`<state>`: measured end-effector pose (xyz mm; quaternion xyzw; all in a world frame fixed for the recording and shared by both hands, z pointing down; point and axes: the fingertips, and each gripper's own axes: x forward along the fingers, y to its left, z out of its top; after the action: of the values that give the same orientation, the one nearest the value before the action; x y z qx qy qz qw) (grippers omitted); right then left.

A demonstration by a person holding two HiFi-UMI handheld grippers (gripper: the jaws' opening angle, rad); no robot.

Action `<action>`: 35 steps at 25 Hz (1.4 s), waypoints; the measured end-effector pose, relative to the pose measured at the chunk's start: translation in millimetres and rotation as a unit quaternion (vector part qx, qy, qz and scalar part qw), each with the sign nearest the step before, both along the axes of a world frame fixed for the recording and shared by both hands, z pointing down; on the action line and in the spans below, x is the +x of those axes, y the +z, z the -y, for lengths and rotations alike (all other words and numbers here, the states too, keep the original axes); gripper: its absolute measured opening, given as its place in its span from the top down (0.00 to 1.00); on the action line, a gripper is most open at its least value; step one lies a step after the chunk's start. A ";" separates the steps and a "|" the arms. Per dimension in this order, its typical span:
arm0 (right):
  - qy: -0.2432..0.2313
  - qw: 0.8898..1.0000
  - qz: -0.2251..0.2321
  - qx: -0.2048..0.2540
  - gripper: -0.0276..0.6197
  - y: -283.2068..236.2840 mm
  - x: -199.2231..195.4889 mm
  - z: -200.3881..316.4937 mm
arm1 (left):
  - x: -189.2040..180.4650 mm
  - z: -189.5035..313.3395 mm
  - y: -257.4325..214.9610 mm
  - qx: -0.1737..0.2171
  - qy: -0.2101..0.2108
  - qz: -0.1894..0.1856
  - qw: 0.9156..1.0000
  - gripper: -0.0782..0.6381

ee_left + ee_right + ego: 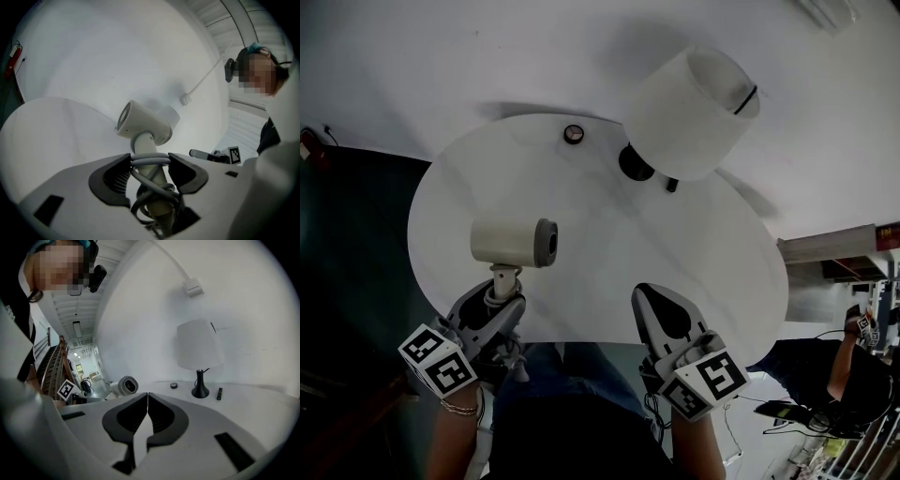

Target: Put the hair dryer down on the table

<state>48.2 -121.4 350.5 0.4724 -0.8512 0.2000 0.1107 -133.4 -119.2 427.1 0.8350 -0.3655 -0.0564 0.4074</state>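
Left gripper (501, 284): low at the left of the head view, at the near edge of the table. Its jaws are closed on the handle of the hair dryer, one on each side; the left gripper view (149, 160) shows this clearly.
Hair dryer (514, 242): cream colour, held upright by the handle, with its body over the near left part of the table. The end with the dark ring points to the right gripper's side. I cannot tell if any part touches the tabletop.
Cord (151, 174): grey, wound in loops around the handle, between the jaws and below them.
Right gripper (649, 292): near the table's front edge, well apart from the hair dryer. In the right gripper view (147, 397) its jaws are pressed together with nothing between them.
Table (581, 291): round and white, standing close to a white wall (441, 56).
Lamp (692, 111): white shade on a black foot, at the far side of the table.
Small round object (573, 133): on the table, left of the lamp's foot.
Small dark stick (672, 185): just right of the lamp's foot.
Person (853, 370): in dark clothes, at the lower right edge, away from the table.
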 end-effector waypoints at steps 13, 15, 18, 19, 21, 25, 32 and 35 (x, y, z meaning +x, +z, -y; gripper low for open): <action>0.005 0.999 -0.001 -0.032 0.93 24.7 20.0 6.0 | 14.9 9.6 30.2 -0.034 -0.001 0.004 0.999 0.52; 0.008 0.999 -0.013 -0.042 0.93 32.0 25.4 4.0 | 16.8 11.4 34.6 -0.038 0.002 0.007 0.999 0.52; 0.012 0.998 -0.021 -0.051 0.93 40.3 30.8 3.8 | 20.5 14.1 41.7 -0.043 0.007 0.008 0.999 0.52; 0.014 0.998 -0.022 -0.054 0.93 43.3 32.0 3.7 | 21.6 14.8 44.3 -0.046 0.009 0.009 0.999 0.52; 0.017 0.998 -0.022 -0.061 0.93 49.5 33.9 2.5 | 24.0 15.4 49.4 -0.049 0.013 0.012 0.999 0.52; 0.015 0.997 -0.021 -0.073 0.93 58.5 31.2 -0.1 | 26.5 17.7 55.7 -0.053 0.020 0.017 0.998 0.52; 0.015 0.996 -0.019 -0.088 0.93 72.8 31.1 -0.9 | 34.0 24.3 70.7 -0.063 0.028 0.023 0.997 0.52; 0.014 0.995 -0.017 -0.093 0.93 76.1 29.3 -1.9 | 36.1 24.5 75.6 -0.070 0.029 0.023 0.997 0.52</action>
<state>77.4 -119.5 426.6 0.4752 -0.8202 0.2722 0.1655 -97.3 -143.6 502.8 0.8157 -0.3535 0.0001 0.4578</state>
